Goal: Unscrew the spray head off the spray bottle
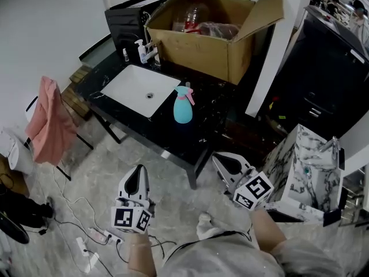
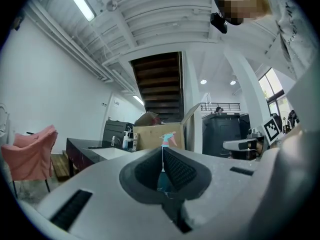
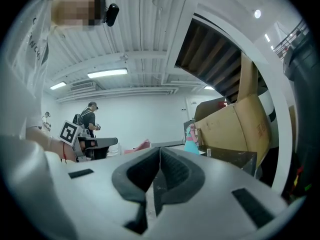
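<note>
On the black tabletop (image 1: 190, 140), just beside the white sink (image 1: 141, 89), there's the teal spray bottle (image 1: 183, 111), standing upright, pink spray head (image 1: 188, 94) on top. Behind it sits an open cardboard box (image 1: 202, 45). Over the grey floor (image 1: 115, 154), well apart from the bottle, the left claw (image 1: 138, 172) and the right claw (image 1: 219, 159) both point toward the tabletop, each pressed together with nothing pinched between its jaws.
</note>
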`<state>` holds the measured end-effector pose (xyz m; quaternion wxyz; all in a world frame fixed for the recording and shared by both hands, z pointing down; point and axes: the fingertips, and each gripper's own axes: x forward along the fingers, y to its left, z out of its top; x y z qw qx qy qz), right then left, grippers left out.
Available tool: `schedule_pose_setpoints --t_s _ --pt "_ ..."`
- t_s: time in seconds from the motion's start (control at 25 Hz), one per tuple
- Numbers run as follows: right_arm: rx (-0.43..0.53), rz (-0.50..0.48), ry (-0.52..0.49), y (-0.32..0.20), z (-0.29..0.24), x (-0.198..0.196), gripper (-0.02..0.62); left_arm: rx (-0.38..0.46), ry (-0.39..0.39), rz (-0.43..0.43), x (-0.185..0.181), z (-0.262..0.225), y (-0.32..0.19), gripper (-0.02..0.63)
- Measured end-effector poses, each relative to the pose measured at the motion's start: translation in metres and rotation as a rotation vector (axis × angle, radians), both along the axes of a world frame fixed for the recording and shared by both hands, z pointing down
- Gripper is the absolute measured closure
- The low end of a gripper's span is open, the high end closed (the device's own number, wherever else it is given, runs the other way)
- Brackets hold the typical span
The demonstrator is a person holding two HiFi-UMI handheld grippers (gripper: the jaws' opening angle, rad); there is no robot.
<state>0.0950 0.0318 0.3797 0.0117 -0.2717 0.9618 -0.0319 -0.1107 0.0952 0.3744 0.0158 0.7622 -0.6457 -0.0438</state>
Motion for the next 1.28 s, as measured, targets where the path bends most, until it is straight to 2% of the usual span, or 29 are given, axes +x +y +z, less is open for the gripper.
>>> schedule_pose_setpoints --t_s 0.2,0.36,0.64,0.8,0.84,0.96,1.12,1.28 --pt "0.002 -0.040 -0.002 -0.038 0.000 -0.005 0.586 0.013 -0.005 0.001 0.010 0.001 -0.039 0.600" --pt "-0.011 -0.055 -0.012 -0.064 0.000 -0.009 0.551 0.002 -0.011 0.017 0.021 0.002 -0.062 0.600" --pt "-0.035 -0.077 -0.030 -0.101 -0.004 -0.026 0.483 -0.068 -0.012 0.110 0.034 0.016 -0.090 0.600" --pt "-0.023 -0.057 -0.026 -0.129 -0.009 -0.037 0.451 -0.089 -0.038 0.155 0.035 0.027 -0.112 0.598" --pt "-0.022 -0.048 -0.026 -0.137 -0.010 -0.041 0.441 -0.094 -0.040 0.169 0.034 0.029 -0.120 0.585" --pt "-0.020 -0.026 -0.028 -0.160 -0.014 -0.053 0.412 -0.125 -0.046 0.228 0.035 0.034 -0.148 0.427" --pt "-0.023 -0.023 -0.020 -0.185 -0.017 -0.073 0.399 -0.155 -0.105 0.324 0.044 0.041 -0.187 0.343" --pt "-0.024 -0.035 -0.012 -0.205 -0.021 -0.090 0.390 -0.196 -0.218 0.408 0.057 0.054 -0.225 0.270"
